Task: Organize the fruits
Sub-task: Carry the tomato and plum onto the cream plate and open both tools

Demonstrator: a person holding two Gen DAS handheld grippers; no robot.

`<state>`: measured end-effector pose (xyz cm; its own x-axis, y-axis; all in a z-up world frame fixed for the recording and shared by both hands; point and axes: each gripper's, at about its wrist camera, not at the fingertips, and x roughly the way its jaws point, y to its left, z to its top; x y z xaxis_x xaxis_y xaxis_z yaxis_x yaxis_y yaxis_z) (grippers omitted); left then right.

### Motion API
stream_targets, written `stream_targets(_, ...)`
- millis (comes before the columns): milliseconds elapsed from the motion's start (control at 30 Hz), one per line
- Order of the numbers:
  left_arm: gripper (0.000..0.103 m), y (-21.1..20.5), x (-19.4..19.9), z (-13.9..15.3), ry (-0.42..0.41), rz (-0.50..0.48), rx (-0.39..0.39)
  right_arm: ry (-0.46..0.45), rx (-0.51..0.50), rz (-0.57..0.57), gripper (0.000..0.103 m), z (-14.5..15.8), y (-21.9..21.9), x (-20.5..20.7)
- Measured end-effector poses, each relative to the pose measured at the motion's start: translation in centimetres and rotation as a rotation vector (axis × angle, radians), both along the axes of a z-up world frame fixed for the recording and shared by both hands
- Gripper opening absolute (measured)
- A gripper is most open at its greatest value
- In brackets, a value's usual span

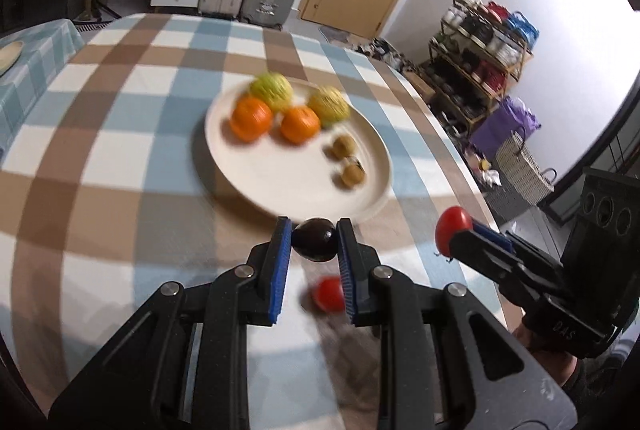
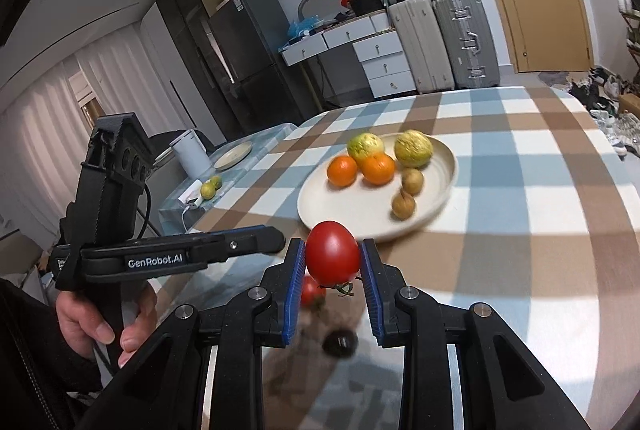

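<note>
My left gripper (image 1: 313, 242) is shut on a dark purple-black fruit (image 1: 314, 239) and holds it above the checked tablecloth, just short of the white plate (image 1: 280, 186). My right gripper (image 2: 331, 262) is shut on a red tomato (image 2: 332, 253), also lifted near the plate (image 2: 320, 210); the tomato shows in the left wrist view (image 1: 452, 230) too. The plate holds two oranges (image 1: 251, 119), two yellow-green fruits (image 1: 272, 89) and two small brown fruits (image 1: 352, 175). A second tomato (image 1: 329, 294) and another dark fruit (image 2: 340, 342) lie on the table below the grippers.
The table's right edge (image 1: 452, 150) runs close to the plate. A side table at the left holds a white appliance (image 2: 190, 154), a small plate (image 2: 234, 155) and two green-yellow fruits (image 2: 211, 187). Suitcases, drawers and a door stand behind.
</note>
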<state>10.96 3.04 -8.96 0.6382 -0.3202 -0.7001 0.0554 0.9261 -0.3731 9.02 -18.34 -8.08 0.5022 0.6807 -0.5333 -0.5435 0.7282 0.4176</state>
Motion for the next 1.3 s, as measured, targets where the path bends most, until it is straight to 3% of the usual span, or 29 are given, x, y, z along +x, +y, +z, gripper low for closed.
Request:
stream_targets(333,0.02,4.9,6.6,-0.5,0.009,0.035,-0.024,0.059,-0.022,0.065,0.028,0.1,5.0,6.3)
stream_targets(633,0.02,5.7,10.2,-1.9,0.004,-0.04,-0.053,0.143,-0.065,0.108,0.028,-1.9,9.2,10.8)
stream_targets(1000,0.02,5.5,12.4,-3.4,0.03,-0.079,-0.016,0.209,-0.092,0.138,0.028,-3.9,11.4,12.7)
stream_targets(1300,0.02,5.9,12.9,-4.5,0.045,-0.072,-0.052,0.247,-0.105,0.137,0.029,-4.8,12.4,13.4)
